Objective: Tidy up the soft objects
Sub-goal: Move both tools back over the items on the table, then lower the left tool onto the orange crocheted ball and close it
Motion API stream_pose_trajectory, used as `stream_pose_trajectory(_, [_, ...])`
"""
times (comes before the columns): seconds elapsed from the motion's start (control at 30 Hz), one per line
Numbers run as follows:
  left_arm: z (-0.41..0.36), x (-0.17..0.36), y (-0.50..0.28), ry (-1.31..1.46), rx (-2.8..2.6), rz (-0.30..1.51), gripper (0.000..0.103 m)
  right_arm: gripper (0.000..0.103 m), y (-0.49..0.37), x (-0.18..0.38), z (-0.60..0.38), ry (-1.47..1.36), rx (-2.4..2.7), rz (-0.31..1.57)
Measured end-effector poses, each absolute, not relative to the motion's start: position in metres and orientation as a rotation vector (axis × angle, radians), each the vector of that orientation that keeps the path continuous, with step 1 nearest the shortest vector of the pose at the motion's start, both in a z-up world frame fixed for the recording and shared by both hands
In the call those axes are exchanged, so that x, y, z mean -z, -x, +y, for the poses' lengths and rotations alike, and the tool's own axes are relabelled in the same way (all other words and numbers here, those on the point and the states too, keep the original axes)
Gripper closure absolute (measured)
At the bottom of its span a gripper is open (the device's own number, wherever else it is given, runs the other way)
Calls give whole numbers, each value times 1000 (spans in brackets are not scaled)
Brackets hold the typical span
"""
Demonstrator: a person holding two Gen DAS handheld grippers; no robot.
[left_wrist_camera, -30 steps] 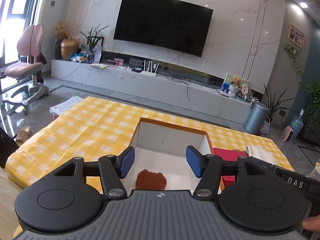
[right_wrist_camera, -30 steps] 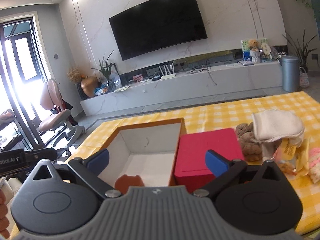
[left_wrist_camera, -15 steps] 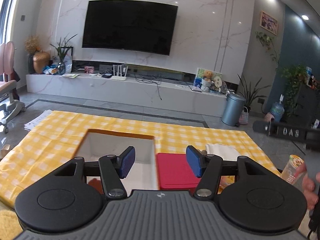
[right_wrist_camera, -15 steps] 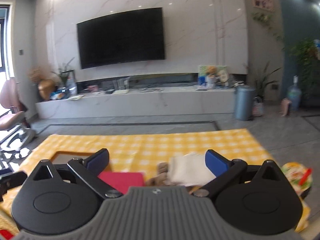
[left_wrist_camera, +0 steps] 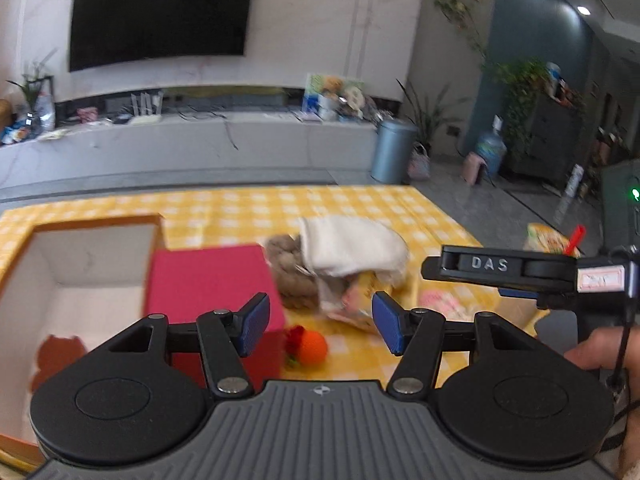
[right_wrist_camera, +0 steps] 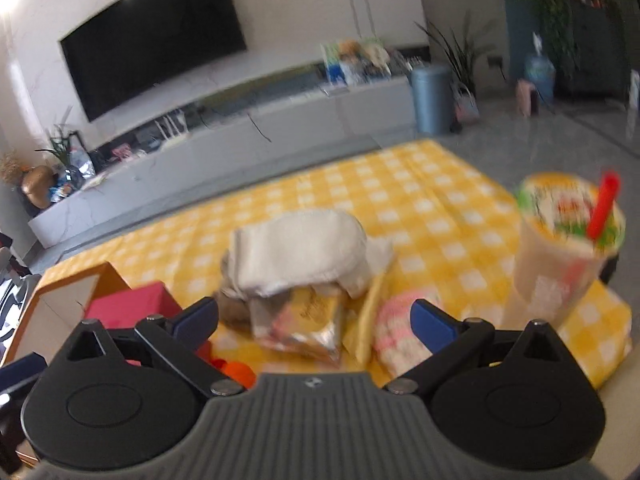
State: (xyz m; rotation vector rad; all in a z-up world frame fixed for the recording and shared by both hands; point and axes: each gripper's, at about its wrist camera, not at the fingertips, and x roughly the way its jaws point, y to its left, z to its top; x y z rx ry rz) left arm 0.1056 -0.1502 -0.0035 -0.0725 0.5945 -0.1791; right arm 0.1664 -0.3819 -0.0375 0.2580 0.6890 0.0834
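A pile of soft things lies on the yellow checked table: a white cloth (left_wrist_camera: 352,246) (right_wrist_camera: 300,250) over a brown plush toy (left_wrist_camera: 290,276), a crinkled snack bag (right_wrist_camera: 304,320) and a pink-and-white knit piece (right_wrist_camera: 398,330). A small orange knit fruit (left_wrist_camera: 314,346) lies in front. An open box (left_wrist_camera: 80,264) holds a brown plush piece (left_wrist_camera: 56,356). My left gripper (left_wrist_camera: 318,324) is open and empty above the orange fruit. My right gripper (right_wrist_camera: 316,322) is open and empty just above the snack bag; its body shows in the left wrist view (left_wrist_camera: 520,270).
A red box (left_wrist_camera: 208,280) stands between the open box and the pile. A drink cup with a red straw (right_wrist_camera: 568,236) stands at the table's right edge. The table's far edge drops to the floor before a TV console.
Both grippers have swung right, from over the open box to over the pile of soft things, and moved closer to it. Both stay open and empty.
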Motion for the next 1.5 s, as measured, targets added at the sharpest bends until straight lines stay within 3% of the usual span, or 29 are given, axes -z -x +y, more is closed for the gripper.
stream_pose_trajectory(0.37, [-189, 61, -115, -5, 322, 629, 33, 3, -190, 85, -429, -468, 58, 838])
stream_pose_trajectory(1.1, [-244, 105, -168, -429, -46, 738, 34, 3, -215, 98, -405, -369, 66, 906])
stream_pose_trajectory(1.33, [-235, 126, -182, -336, -23, 868, 37, 3, -214, 100, -410, -394, 69, 915])
stream_pose_trajectory(1.5, [-229, 130, -175, -245, -60, 820, 38, 3, -213, 100, -410, -396, 64, 914])
